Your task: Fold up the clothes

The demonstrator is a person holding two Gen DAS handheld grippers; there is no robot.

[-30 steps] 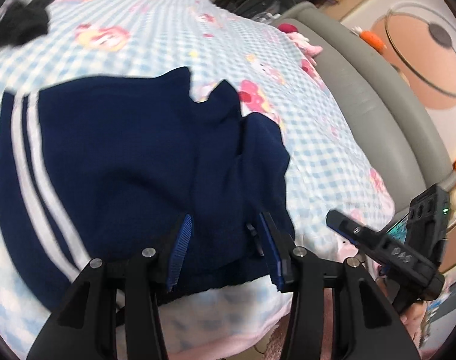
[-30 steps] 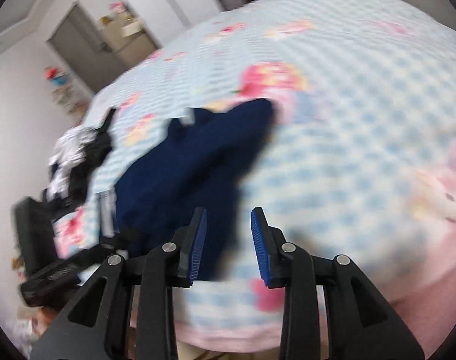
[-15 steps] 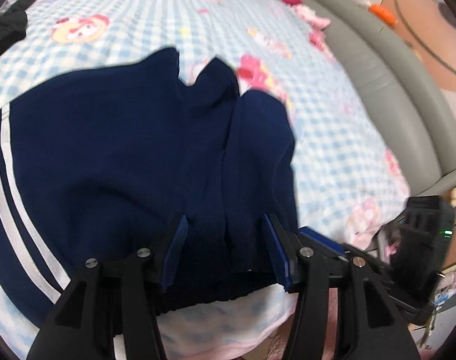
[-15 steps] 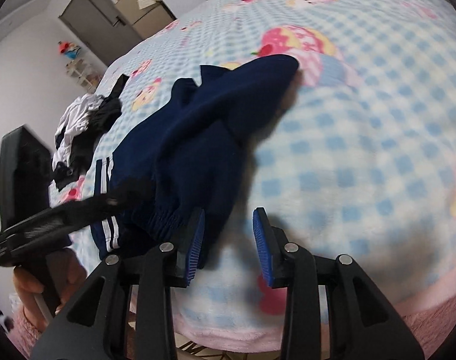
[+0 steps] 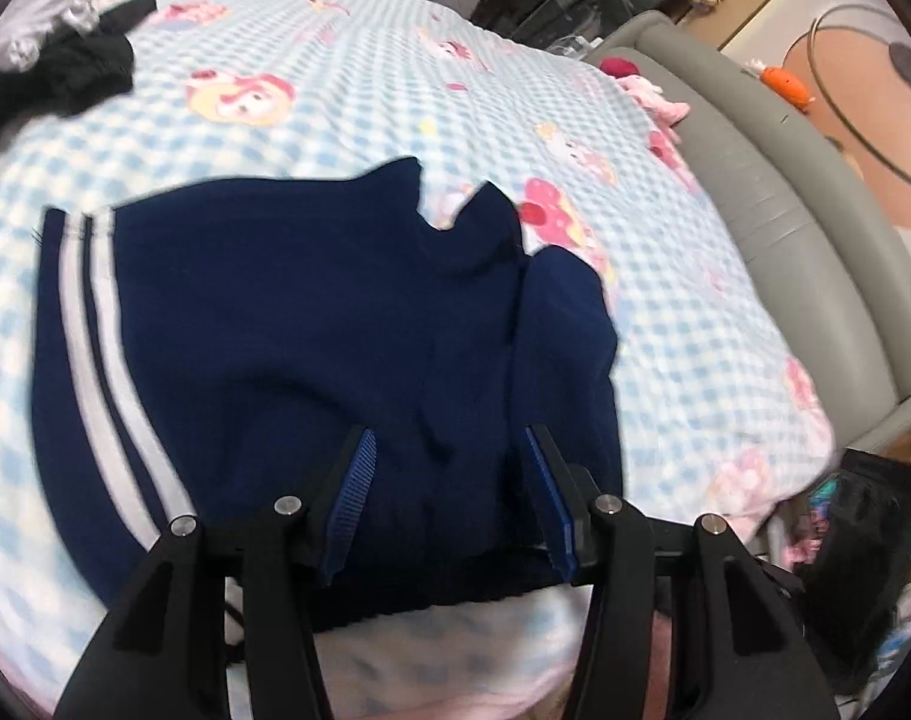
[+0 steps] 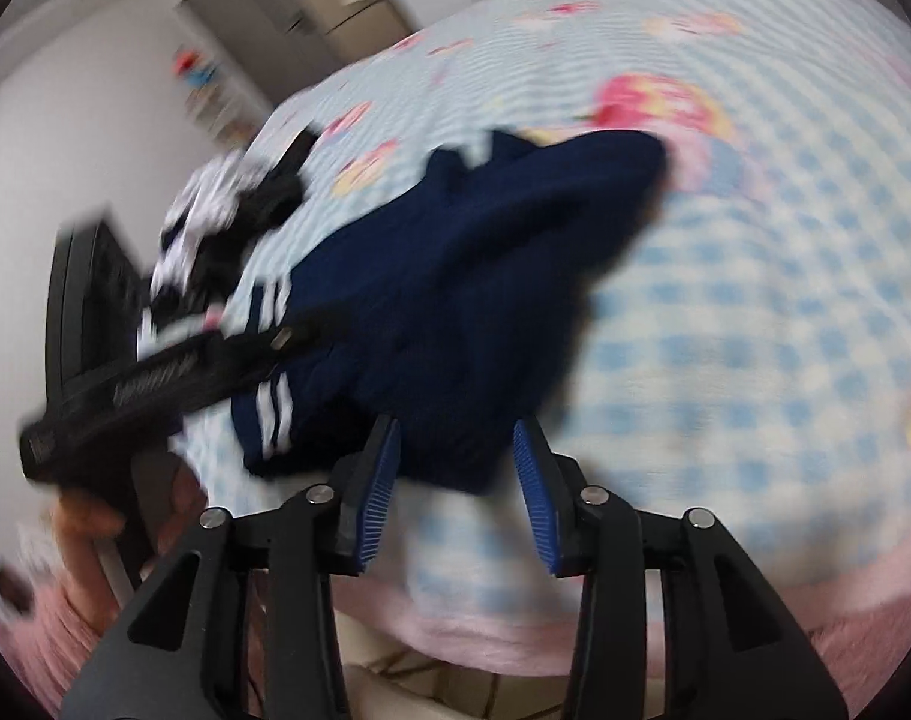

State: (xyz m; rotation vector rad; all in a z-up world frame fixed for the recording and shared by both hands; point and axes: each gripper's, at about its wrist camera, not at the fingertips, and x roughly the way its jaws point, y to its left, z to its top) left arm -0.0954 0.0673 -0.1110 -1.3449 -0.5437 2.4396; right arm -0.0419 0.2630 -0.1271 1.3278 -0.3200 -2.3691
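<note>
Navy shorts (image 5: 311, 348) spread on checked bed (image 5: 695, 324); left gripper (image 5: 449, 498) closing, unclamped over waistband; right gripper (image 6: 458, 498) opening, empty.

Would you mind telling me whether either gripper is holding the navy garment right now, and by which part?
Neither seems to hold it. The left gripper, closing, straddles the navy garment near its waistband; the right gripper, opening, sits at its near edge, pads clear.

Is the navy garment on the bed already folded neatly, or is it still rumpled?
Still rumpled: the navy garment lies bunched on the checked blanket, with uneven flaps and creases.
</note>
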